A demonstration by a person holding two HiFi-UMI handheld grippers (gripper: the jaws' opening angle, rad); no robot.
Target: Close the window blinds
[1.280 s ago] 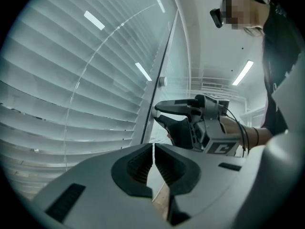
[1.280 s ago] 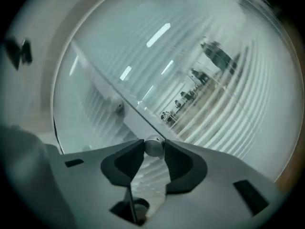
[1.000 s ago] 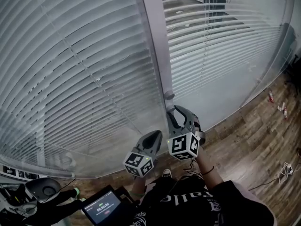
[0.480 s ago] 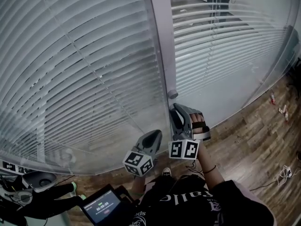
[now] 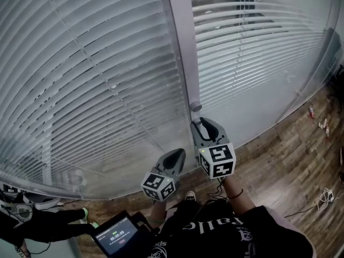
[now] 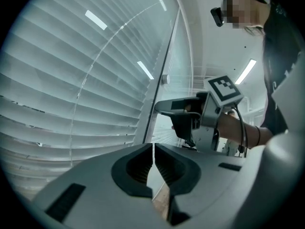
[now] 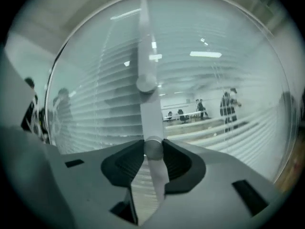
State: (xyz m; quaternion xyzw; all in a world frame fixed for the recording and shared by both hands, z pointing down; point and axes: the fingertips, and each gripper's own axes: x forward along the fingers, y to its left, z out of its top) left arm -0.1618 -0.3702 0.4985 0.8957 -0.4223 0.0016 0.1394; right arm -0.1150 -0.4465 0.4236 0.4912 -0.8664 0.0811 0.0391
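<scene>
Right gripper [image 5: 200, 123]: its fingers pinch a small round knob [image 7: 153, 148] low on the post, one finger on each side.
Left gripper [image 5: 173, 156]: fingers pressed together with nothing between them; it is held lower and to the left of the right gripper, near it but apart.
Post [image 5: 183, 47]: a grey upright between the two glass panels, carrying a second knob [image 5: 195, 106] just above the pinched one.
Blinds [image 5: 97, 74]: behind the glass on both sides of the post. The left slats overlap closely; the right slats [image 5: 258, 42] leave gaps that show a room beyond.
Floor [image 5: 290, 155]: wood planks, near right.
</scene>
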